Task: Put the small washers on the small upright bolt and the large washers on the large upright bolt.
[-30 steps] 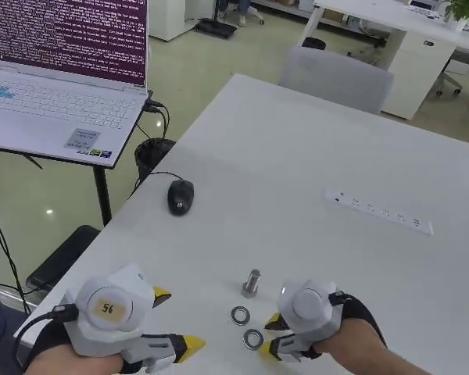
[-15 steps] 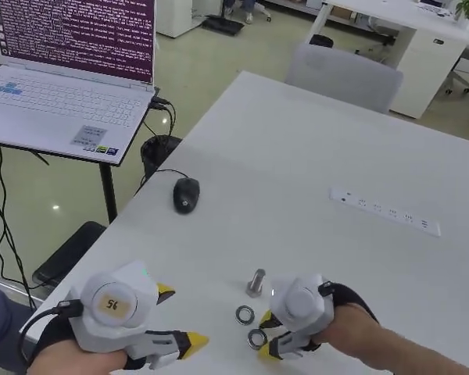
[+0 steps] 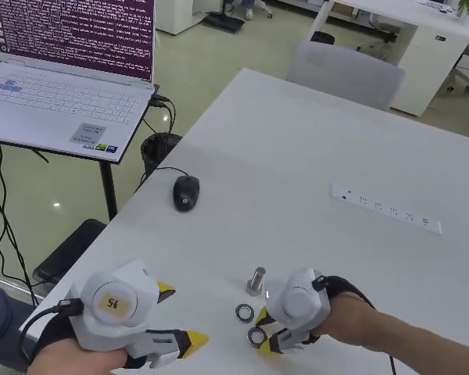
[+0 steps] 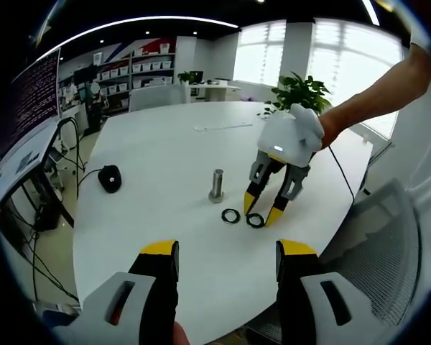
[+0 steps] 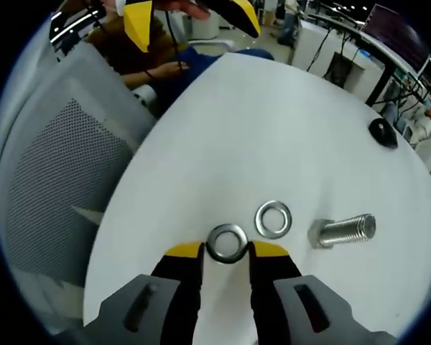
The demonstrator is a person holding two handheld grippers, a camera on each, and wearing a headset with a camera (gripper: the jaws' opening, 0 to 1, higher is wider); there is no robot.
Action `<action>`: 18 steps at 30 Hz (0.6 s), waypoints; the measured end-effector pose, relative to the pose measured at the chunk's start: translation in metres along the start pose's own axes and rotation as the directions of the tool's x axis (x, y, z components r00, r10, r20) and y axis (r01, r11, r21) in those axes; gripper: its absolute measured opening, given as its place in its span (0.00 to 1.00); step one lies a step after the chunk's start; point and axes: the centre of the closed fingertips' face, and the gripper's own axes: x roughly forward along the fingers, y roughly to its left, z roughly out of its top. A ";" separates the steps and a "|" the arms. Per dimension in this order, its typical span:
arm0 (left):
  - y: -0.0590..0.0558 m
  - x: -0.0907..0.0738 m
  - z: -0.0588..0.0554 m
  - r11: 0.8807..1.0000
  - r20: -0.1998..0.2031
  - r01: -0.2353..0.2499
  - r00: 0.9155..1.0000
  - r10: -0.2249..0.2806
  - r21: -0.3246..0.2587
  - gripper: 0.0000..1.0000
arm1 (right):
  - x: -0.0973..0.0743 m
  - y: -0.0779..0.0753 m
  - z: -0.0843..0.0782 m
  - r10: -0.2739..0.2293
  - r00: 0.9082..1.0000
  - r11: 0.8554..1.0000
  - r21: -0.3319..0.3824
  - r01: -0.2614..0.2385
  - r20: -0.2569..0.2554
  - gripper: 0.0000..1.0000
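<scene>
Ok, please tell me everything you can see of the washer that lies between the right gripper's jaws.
The washer is a flat, silvery metal ring with a round hole and a shiny face. It lies flat on the white table, between the yellow tips of the right gripper, which stand close on either side; whether they press it I cannot tell. A second washer lies near it, apart, and beyond that stands the bolt.

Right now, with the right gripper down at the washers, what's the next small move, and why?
Probably close the right gripper on the nearer washer. Its jaws flank that washer, which lies flat on the table, and seem not yet clamped. The upright bolt stands just past the second washer. The left gripper hangs open, apart.
</scene>
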 end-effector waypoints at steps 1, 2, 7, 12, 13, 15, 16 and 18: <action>0.000 0.000 0.000 1.000 -0.001 0.000 1.000 0.000 0.001 0.54 | -0.001 0.000 0.000 0.001 1.000 1.000 0.002 -0.001 0.001 0.25; 0.000 0.000 0.000 1.000 -0.001 0.000 1.000 0.000 0.002 0.53 | -0.002 -0.001 0.000 0.001 1.000 1.000 0.010 -0.001 0.005 0.24; 0.000 0.000 0.000 1.000 -0.001 0.001 1.000 -0.001 0.004 0.53 | -0.001 0.001 0.000 -0.027 1.000 0.999 0.026 0.027 -0.002 0.24; 0.002 -0.002 0.001 1.000 -0.001 -0.001 1.000 0.001 0.003 0.53 | -0.002 -0.001 -0.001 -0.056 0.998 0.996 0.071 0.055 0.007 0.23; 0.002 -0.002 0.001 1.000 -0.001 -0.002 1.000 0.002 0.004 0.53 | -0.003 0.000 -0.001 -0.059 0.998 0.995 0.080 0.058 0.012 0.23; 0.003 -0.003 0.000 1.000 -0.002 -0.003 1.000 0.003 0.004 0.53 | -0.003 0.001 0.000 -0.064 0.998 0.994 0.086 0.062 0.016 0.23; 0.003 -0.003 0.000 1.000 -0.002 -0.003 1.000 0.003 0.004 0.53 | -0.003 0.001 0.000 -0.065 0.998 0.994 0.089 0.063 0.018 0.23; 0.004 -0.003 0.000 1.000 -0.003 -0.005 1.000 0.005 0.004 0.53 | -0.004 0.001 0.000 -0.071 0.997 0.993 0.097 0.069 0.019 0.23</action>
